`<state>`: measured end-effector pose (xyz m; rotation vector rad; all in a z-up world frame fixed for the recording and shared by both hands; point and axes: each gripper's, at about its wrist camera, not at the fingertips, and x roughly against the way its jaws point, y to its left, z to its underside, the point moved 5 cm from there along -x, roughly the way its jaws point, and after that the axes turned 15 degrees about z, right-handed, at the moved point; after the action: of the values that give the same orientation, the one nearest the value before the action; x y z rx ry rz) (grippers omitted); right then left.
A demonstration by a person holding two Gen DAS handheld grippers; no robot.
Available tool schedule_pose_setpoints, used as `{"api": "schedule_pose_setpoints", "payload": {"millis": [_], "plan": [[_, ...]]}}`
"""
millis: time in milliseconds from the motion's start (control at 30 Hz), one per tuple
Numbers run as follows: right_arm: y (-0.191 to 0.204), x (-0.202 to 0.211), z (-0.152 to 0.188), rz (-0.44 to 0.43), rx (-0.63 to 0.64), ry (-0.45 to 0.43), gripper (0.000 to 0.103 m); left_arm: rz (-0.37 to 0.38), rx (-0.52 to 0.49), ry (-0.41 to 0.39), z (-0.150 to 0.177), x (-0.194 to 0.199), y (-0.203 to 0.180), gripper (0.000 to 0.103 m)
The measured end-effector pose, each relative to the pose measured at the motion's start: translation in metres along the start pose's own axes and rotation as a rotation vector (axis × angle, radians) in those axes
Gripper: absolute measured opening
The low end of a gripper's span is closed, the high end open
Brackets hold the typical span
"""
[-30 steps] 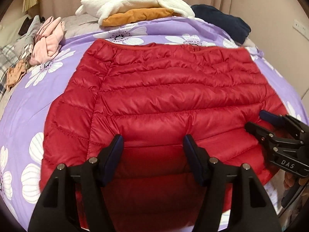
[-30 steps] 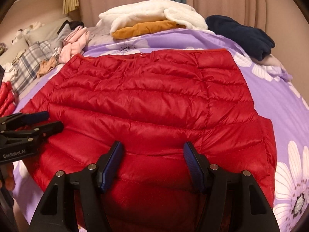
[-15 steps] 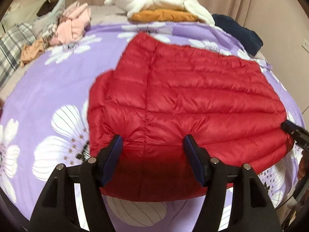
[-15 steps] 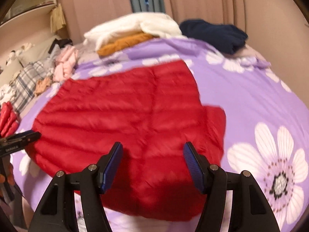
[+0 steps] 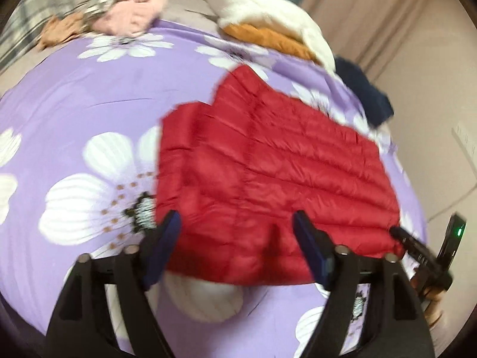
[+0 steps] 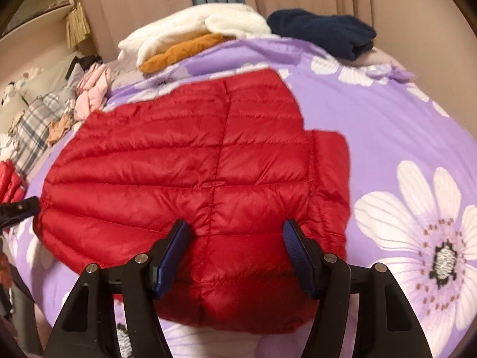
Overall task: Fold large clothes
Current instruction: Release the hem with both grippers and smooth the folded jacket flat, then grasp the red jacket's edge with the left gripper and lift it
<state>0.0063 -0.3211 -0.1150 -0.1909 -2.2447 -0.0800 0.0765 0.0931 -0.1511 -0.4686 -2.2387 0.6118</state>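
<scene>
I have both grippers low over the near edge of the bed. My left gripper (image 5: 237, 240) is spread wide, its blue pads apart with nothing between them, hovering above the near left part of the red down jacket (image 6: 190, 179). My right gripper (image 6: 235, 247) is equally wide and holds nothing, pointed along the jacket's vertical seam. In the left wrist view the right gripper shows as a dark tip at the jacket's near right corner (that view is blurred, so I cannot tell whether it touches the fabric). In the right wrist view the left gripper's tip sits just beside the jacket's left edge.

The jacket lies spread flat on the purple flowered bedspread (image 6: 387, 113), quilted in horizontal bands. A narrower red panel sticks out along its right side. Behind it lie a white fleece (image 6: 190, 26) over an orange garment (image 6: 182, 52), and a navy garment (image 6: 325, 31).
</scene>
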Motion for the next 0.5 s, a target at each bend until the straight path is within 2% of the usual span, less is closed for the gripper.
{"api": "schedule_pose_setpoints", "payload": {"millis": [100, 200, 333, 500], "plan": [[0.001, 0.013, -0.004, -0.004, 0.0, -0.042, 0.065, 0.051, 0.119, -0.033, -0.002, 0.014, 0.019, 0.084], [0.013, 0.024, -0.008, -0.058, 0.002, -0.065, 0.065, 0.09, 0.239, -0.038, 0.002, 0.012, 0.036, 0.084], [0.047, 0.032, -0.012, -0.133, 0.061, -0.083, 0.065, 0.208, 0.392, -0.016, 0.01, -0.004, 0.046, 0.084], [0.082, 0.027, -0.014, -0.238, 0.079, -0.053, 0.065, 0.247, 0.472, -0.002, 0.013, -0.025, 0.046, 0.085]]}}
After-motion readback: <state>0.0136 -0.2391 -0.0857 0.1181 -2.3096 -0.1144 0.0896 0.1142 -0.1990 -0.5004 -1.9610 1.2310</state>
